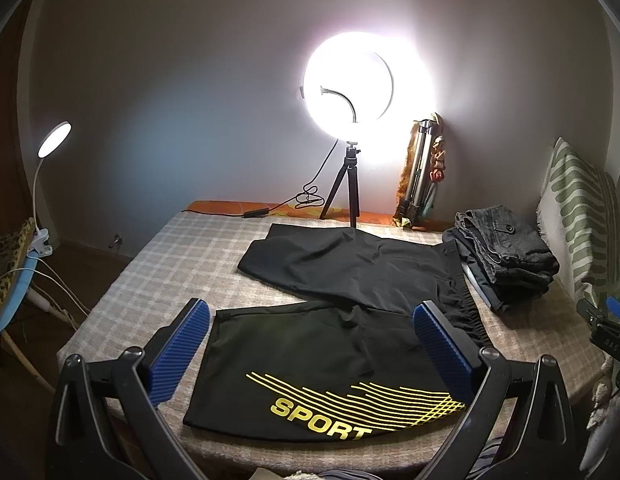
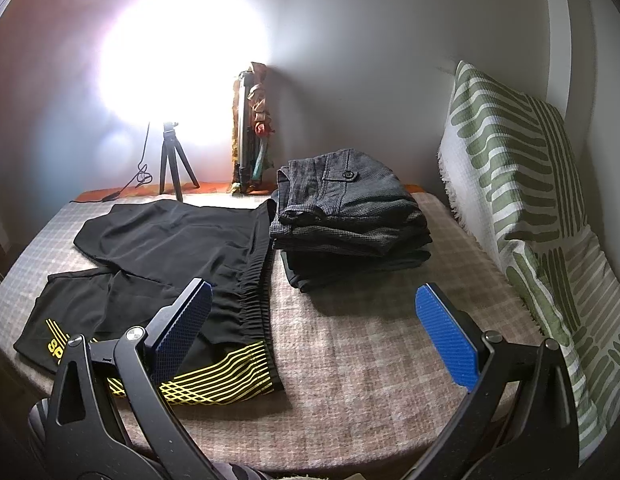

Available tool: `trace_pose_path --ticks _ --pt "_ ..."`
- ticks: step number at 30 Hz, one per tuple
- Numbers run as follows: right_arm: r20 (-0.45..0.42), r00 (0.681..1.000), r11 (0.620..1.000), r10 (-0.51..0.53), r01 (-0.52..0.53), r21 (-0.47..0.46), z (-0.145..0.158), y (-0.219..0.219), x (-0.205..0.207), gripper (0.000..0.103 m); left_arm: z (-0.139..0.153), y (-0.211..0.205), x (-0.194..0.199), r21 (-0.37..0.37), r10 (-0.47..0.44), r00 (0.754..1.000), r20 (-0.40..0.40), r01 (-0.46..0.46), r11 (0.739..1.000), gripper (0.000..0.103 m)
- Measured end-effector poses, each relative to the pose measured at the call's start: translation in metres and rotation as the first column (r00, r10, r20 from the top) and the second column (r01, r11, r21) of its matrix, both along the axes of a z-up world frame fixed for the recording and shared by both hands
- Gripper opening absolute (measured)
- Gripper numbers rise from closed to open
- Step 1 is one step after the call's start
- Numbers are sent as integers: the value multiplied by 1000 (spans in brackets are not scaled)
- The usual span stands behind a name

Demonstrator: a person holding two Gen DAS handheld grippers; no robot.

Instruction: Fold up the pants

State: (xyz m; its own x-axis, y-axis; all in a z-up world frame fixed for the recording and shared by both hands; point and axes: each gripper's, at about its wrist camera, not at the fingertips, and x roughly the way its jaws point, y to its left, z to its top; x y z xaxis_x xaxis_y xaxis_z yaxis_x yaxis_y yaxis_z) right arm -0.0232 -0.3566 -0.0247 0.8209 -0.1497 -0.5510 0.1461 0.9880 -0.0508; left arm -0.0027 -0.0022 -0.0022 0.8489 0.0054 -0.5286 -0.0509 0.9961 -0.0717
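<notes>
Both grippers gape over black pants on a checked blanket

The left gripper (image 1: 312,332) and right gripper (image 2: 314,322) are spread wide, holding nothing. The pants (image 1: 342,276) lie flat by the blanket's (image 2: 370,340) near edge, waistband beside folded clothes (image 2: 350,220); a ring light (image 1: 348,76) stands at the far edge.

Black pants (image 1: 350,280) with yellow SPORT print, spread flat on bed.
</notes>
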Motion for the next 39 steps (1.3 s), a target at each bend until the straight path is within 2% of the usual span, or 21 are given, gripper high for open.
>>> trace_pose_path --ticks 39 --pt "-3 1000 1000 8 -8 1 -7 6 -2 103 -2 3 2 -20 -4 1000 -8 4 1000 103"
